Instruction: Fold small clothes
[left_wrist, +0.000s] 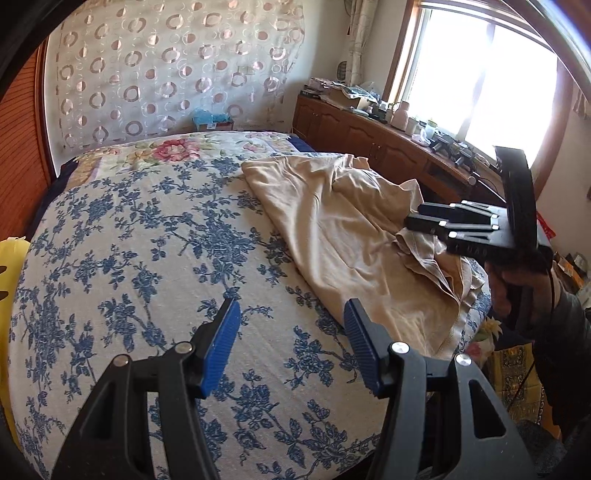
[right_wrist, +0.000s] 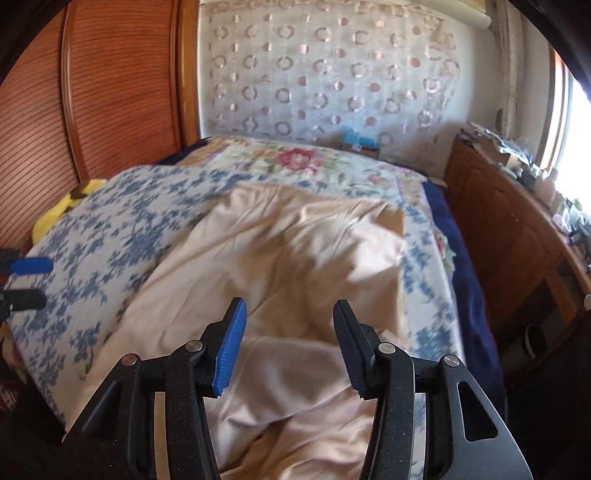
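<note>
A beige garment (right_wrist: 280, 258) was spread, rumpled and partly doubled over, on the blue-flowered bedspread (left_wrist: 147, 236) of a bed. It was seen directly beneath and ahead of the right claw (right_wrist: 288, 343), whose blue-padded jaws were parted with nothing pinched between them; the cloth lay below the gap, and contact with the pads could not be made out. In the left wrist view that same claw (left_wrist: 417, 218) was seen just above a bunched hem of the garment (left_wrist: 332, 229), carried by a hand (left_wrist: 498, 291). The left claw (left_wrist: 291, 332) was held open over bare bedspread, with the garment just to its right and ahead; nothing was gripped. Farther ahead of both claws a floral blanket (left_wrist: 173, 151) and a circle-patterned curtain (left_wrist: 166, 66) were visible. To the right stood a cluttered wooden cabinet (left_wrist: 369, 133) under a bright window (left_wrist: 491, 70).
</note>
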